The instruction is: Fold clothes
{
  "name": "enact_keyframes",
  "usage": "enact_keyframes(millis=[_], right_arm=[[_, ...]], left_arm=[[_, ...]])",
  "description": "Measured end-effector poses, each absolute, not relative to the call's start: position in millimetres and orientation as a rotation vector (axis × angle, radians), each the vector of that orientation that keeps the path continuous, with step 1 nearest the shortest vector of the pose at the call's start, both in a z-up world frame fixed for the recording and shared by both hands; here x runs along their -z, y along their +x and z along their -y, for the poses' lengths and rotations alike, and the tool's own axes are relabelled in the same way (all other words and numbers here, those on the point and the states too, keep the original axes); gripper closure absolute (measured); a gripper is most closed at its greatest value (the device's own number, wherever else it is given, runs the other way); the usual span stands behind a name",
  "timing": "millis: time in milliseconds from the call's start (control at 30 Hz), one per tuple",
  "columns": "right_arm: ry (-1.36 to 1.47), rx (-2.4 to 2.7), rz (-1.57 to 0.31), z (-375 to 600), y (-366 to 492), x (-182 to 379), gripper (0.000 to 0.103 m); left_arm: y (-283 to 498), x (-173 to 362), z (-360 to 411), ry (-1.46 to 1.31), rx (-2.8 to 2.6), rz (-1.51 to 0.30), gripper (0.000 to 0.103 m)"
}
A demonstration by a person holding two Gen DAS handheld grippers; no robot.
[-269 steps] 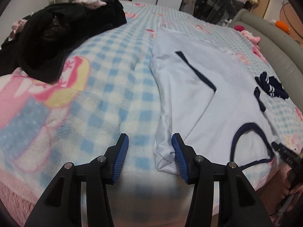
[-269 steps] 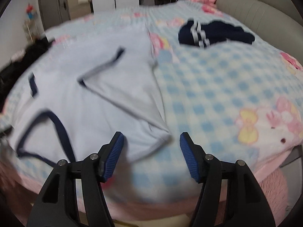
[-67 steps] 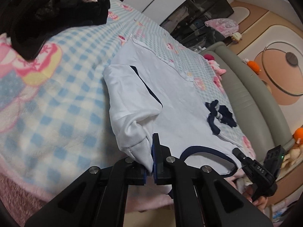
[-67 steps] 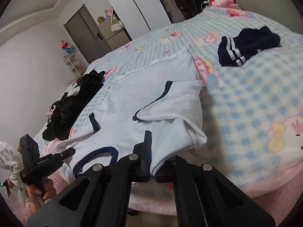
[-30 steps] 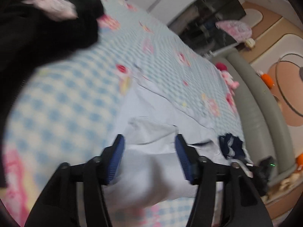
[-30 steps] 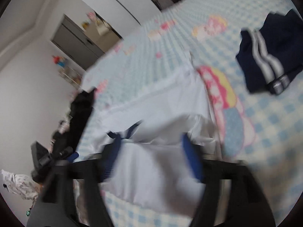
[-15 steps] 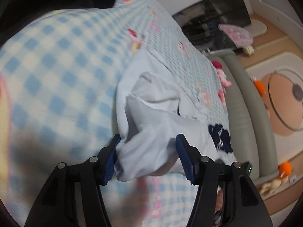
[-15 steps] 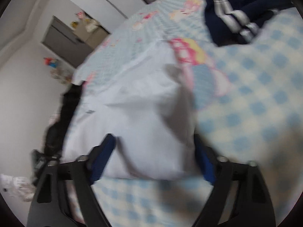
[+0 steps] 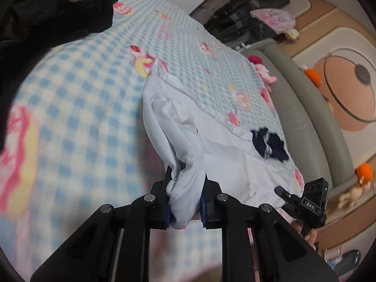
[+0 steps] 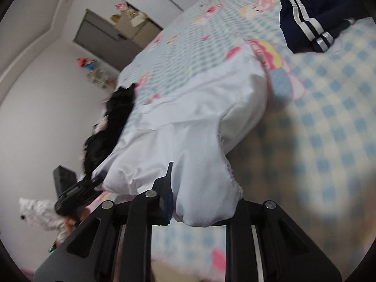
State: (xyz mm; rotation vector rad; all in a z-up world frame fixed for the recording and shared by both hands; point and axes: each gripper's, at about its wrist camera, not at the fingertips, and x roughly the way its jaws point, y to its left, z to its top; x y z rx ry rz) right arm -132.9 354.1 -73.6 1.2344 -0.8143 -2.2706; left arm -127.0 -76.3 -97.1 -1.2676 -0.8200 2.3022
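Observation:
A pale blue-white shirt lies folded over on the blue checked blanket. My left gripper is shut on a bunched corner of it at the near edge. In the right wrist view the same shirt billows, and my right gripper is shut on its other near corner, the cloth hiding the right finger. Each gripper shows in the other's view: the right gripper with a hand below it, the left gripper at the lower left.
A folded navy garment with white stripes lies past the shirt, also the small navy garment. A black clothes heap fills the far left of the bed. A grey padded headboard runs along the right side.
Half a second ago both grippers stood open over the folded shirt. Now both have shut on its near folded edge and the cloth is bunched and lifted.

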Motion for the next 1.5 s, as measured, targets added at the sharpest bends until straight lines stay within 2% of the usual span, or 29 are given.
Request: enact_keyframes(millis=[67, 133, 200, 267, 367, 500, 733, 833, 900, 1000, 1100, 1267, 1367, 1433, 1500], right_arm=[[1.239, 2.254, 0.818, -360, -108, 72, 0.084], [1.309, 2.241, 0.821, -364, -92, 87, 0.082], [1.431, 2.242, 0.797, -363, -85, 113, 0.074], [1.535, 2.234, 0.795, -362, -79, 138, 0.068], [1.490, 2.286, 0.805, -362, -68, 131, 0.061], [1.447, 2.434, 0.705, -367, -57, 103, 0.058], [1.269, 2.732, 0.454, -371, -52, 38, 0.058], [1.210, 2.717, 0.379, -354, -71, 27, 0.057], [1.217, 2.685, 0.308, -334, -82, 30, 0.057], [1.237, 2.622, 0.223, -298, -93, 44, 0.057], [1.243, 2.569, 0.190, -268, -96, 64, 0.057], [1.270, 2.532, 0.132, -262, -88, 94, 0.057], [1.285, 2.510, 0.098, -258, -83, 112, 0.058], [1.281, 2.496, 0.174, -269, -81, 115, 0.060], [1.267, 2.486, 0.277, -281, -79, 114, 0.061]], left_arm=[[-106, 94, 79, -1.295, -2.288, 0.811, 0.085], [-95, 112, 81, -1.361, -2.277, 0.802, 0.084], [-92, 148, 81, -1.517, -2.274, 0.768, 0.083], [-89, 166, 81, -1.547, -2.281, 0.762, 0.078], [-82, 157, 84, -1.494, -2.315, 0.786, 0.075], [-76, 139, 87, -1.454, -2.383, 0.718, 0.073], [-78, 93, 79, -1.415, -2.688, 0.472, 0.067], [-76, 67, 68, -1.259, -2.773, 0.405, 0.069], [-77, 53, 42, -1.138, -2.758, 0.319, 0.066], [-87, 61, -5, -1.147, -2.643, 0.205, 0.060], [-92, 85, -34, -1.168, -2.581, 0.151, 0.058], [-99, 133, -40, -1.329, -2.512, 0.166, 0.057], [-98, 141, -29, -1.335, -2.502, 0.188, 0.058], [-97, 144, -23, -1.336, -2.499, 0.198, 0.063], [-97, 143, -17, -1.332, -2.511, 0.222, 0.063]])
